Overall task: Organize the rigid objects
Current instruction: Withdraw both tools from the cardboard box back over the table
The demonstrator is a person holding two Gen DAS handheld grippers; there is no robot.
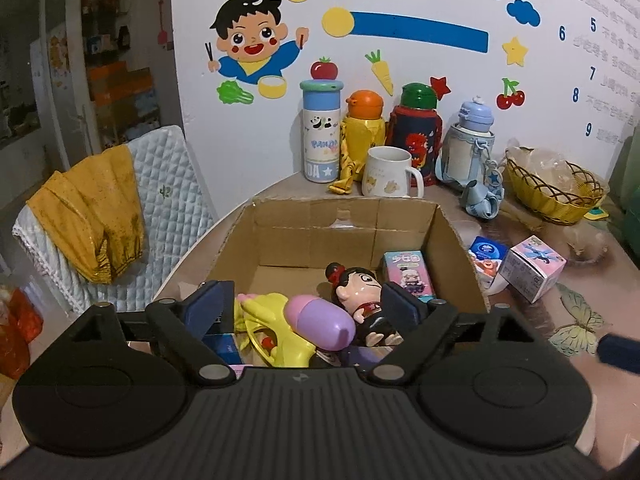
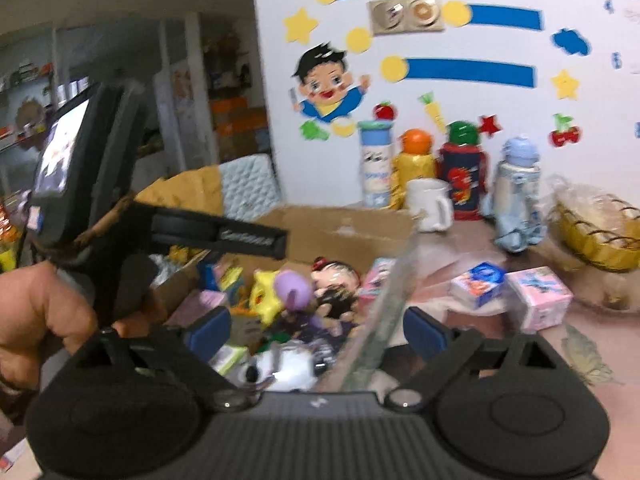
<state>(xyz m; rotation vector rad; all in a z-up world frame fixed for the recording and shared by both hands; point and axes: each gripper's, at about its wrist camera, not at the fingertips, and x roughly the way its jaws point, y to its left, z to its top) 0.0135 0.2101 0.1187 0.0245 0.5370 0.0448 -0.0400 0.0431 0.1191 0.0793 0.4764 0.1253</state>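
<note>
1. Stood against a white wall (image 1: 256, 128) covered in cartoon stickers, on a pinkish counter (image 1: 576, 288) printed with butterflies.
2. Left tongs (image 1: 308, 304) hovered over the near end of the cardboard box (image 1: 344, 224), blue pads spread wide, gripping nothing.
3. Right tongs (image 2: 316, 334) likewise spread apart and empty, poised above the box's right wall; view blurred throughout.
4. Between the left pads lay a yellow water pistol (image 1: 276, 332) with a pink and purple tank (image 1: 320, 322), resting against a black-haired doll (image 1: 360, 296) on its right.
5. Just behind the doll lay a pink toy carton (image 1: 408, 276), inside the box near its right wall.
6. Lower in the box, seen from the right wrist, sat a white plush with dark eyes (image 2: 280, 368) amid other small packets, too smeared to name.
7. Outside the box, to its right on the counter, waited a blue and white carton (image 1: 486, 258) touching a pink cube box (image 1: 532, 268).
8. Behind the box lined up a white mug (image 1: 390, 172), a panda flask (image 1: 322, 132), a yellow bottle (image 1: 362, 128), a navy bottle with green lid (image 1: 418, 128) and a pale blue bottle (image 1: 468, 144).
9. Farther right rested a yellow wicker basket (image 1: 556, 196).
10. Left of the counter draped a mustard cloth (image 1: 88, 216) over a quilted chair (image 1: 168, 184).
</note>
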